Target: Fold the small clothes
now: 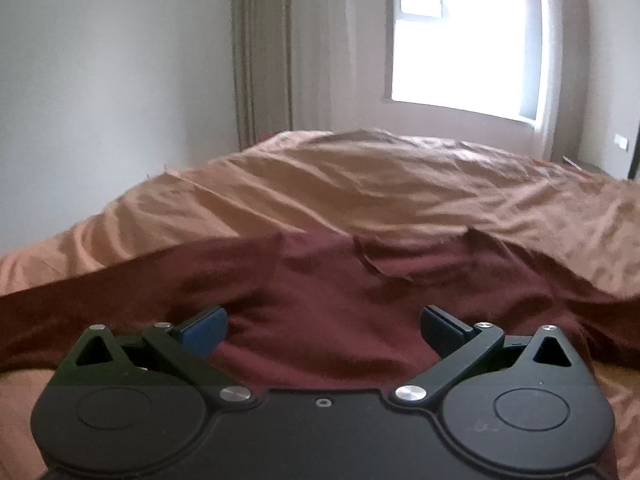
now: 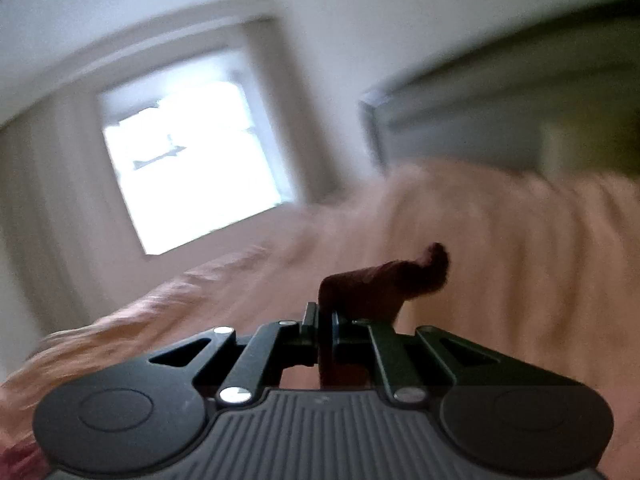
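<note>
A dark maroon garment [image 1: 332, 300] lies spread across the tan bedsheet [image 1: 320, 192], one sleeve stretching off to the left. My left gripper [image 1: 324, 326] hovers low over its near part, open, with blue pads [image 1: 204, 330] wide apart and nothing between them. In the right wrist view, my right gripper [image 2: 326, 320] is shut on a bunched piece of the same maroon fabric [image 2: 384, 280], which sticks up and forward past the fingertips. That view is tilted and blurred by motion.
The bed fills the foreground in both views. A bright window [image 1: 464, 36] with curtains [image 1: 264, 52] stands behind it, and a white wall on the left. A dark cabinet or door [image 2: 500, 120] shows at the right in the right wrist view.
</note>
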Tool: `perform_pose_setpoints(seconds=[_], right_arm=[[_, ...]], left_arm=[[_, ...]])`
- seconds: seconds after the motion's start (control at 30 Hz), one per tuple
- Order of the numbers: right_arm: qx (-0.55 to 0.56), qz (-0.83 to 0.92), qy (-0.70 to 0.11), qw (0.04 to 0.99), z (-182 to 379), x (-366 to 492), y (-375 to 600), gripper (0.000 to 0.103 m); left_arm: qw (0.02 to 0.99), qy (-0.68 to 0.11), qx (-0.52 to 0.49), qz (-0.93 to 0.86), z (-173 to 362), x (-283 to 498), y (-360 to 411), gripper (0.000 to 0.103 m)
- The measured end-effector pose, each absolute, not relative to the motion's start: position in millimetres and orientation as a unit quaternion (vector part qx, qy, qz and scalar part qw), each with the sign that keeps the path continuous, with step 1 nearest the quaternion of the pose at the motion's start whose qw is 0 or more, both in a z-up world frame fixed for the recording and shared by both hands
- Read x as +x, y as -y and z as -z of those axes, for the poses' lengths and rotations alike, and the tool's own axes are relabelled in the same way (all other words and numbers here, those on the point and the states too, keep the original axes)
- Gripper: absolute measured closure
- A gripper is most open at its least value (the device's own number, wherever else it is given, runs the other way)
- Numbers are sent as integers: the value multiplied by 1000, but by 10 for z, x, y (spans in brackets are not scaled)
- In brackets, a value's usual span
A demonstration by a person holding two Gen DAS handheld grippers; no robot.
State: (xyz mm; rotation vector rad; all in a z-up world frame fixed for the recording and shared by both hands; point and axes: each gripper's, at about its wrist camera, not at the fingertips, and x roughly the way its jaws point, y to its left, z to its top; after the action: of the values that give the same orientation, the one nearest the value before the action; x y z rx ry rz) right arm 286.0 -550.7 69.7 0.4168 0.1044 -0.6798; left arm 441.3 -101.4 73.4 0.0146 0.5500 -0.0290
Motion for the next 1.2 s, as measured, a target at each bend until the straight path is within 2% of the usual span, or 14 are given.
perform_pose_setpoints(seconds=[0.2,0.33,0.57,0.8,0.87,0.9,0.93,1.0,1.13,1.2], right_arm=[[86,181,-19,979,-1255,3506,4575,96],[46,61,-43,996,-1341,3965,3884,96],[-7,-70,-115,991,-779,4369,2835,96],[-110,-125,-188,968,-191,4510,2151,95],[-117,-137,-197,964,-126,4470,2161,84],[-121,-142,-198,962,-106,4420,2232,68],[-125,-143,-195,962,-105,4331,2266,46],[-129,-141,-184,964,-118,4181,2346,26],[-131,-115,-174,969,-117,3717,2586,7],[-135,-79,-177,972,-96,3535,2818,4]], left_arm=[[967,-253,-27,-11,-921,4361,714,1],[968,-242,-59,-40,-1007,4338,440,1],[969,-216,-87,-87,-1036,4314,14,1],[968,-218,-77,-93,-892,4352,19,1],[969,-221,-76,-82,-827,4369,83,1],[969,-221,-76,-75,-796,4379,114,1],[970,-222,-75,-68,-765,4397,155,1],[970,-225,-75,-55,-697,4437,232,1],[970,-233,-71,-19,-515,4511,465,0],[970,-237,-60,-3,-400,4560,590,1]])
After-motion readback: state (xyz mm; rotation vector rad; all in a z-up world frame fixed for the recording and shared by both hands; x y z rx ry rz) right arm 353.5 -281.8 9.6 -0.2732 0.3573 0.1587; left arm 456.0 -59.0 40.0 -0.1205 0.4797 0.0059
